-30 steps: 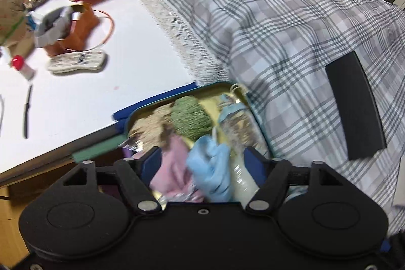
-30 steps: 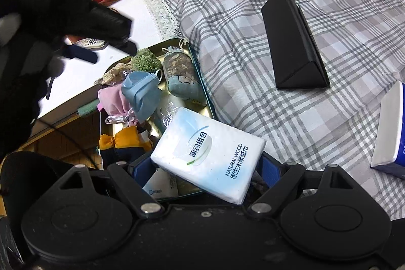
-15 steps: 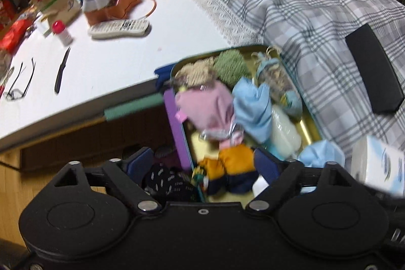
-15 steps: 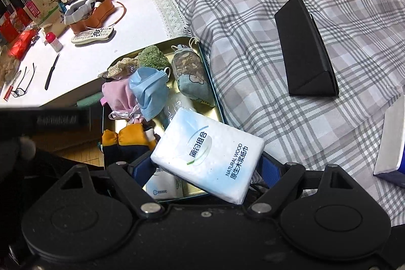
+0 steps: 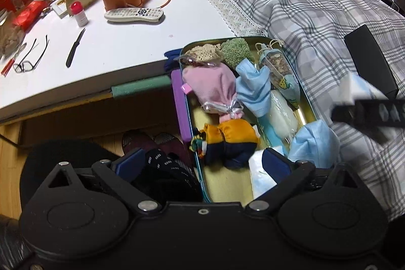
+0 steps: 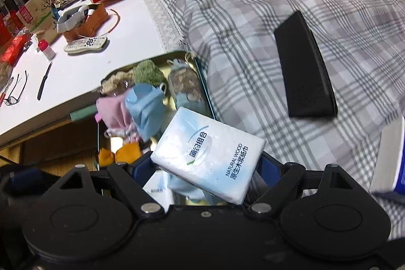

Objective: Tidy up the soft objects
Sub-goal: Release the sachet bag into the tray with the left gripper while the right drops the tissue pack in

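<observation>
Tissue pack [image 6: 210, 153], lower centre of the right view: clamped in right gripper [image 6: 206, 166], hanging over the tin tray [image 5: 307, 103]. Left gripper [image 5: 202, 163]: jaws wide apart after just opening, nothing between the pads. Tray is crowded: pink pouch [image 5: 212, 87], blue mask [image 5: 253, 90], orange pouch [image 5: 233, 138]. Black case [image 6: 305, 67] at right on plaid cover [image 6: 253, 4]; remote control [image 5: 134, 14] upper left on white table [image 5: 114, 47].

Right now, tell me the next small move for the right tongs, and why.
Probably lower the tissue pack, pinched in the right tongs, into the tin and let go. The pack hangs over the tin's near end, and the left tongs have just been opening with nothing between them.
</observation>
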{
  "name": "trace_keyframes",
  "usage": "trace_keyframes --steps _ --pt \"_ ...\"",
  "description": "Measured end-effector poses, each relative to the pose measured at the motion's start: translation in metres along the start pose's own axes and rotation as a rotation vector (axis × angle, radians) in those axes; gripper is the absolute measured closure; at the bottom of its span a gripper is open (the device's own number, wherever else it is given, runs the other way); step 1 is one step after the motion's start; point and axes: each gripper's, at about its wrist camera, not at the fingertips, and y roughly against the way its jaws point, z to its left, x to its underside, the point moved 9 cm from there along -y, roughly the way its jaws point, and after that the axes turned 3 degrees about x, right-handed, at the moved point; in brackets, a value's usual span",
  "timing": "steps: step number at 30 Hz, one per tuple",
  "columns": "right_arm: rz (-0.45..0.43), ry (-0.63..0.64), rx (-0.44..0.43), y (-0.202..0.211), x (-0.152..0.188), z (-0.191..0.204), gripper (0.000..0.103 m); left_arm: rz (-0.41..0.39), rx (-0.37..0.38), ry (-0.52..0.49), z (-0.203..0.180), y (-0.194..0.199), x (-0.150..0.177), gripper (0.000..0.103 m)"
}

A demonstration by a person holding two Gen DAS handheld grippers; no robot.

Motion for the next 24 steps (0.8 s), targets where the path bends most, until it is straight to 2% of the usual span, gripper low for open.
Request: trace_keyframes --steps 11,24 --pt "0.005 0.007 -0.045 -0.021 -0.018 0.022 0.014 0.029 -0.012 0.032 -0.007 0.006 0.017 0.006" --pt "-0.050 -0.037 0.004 0.005 -0.001 -0.009 0.005 0.034 -0.006 0.053 -0.016 0.011 0.024 0.006"
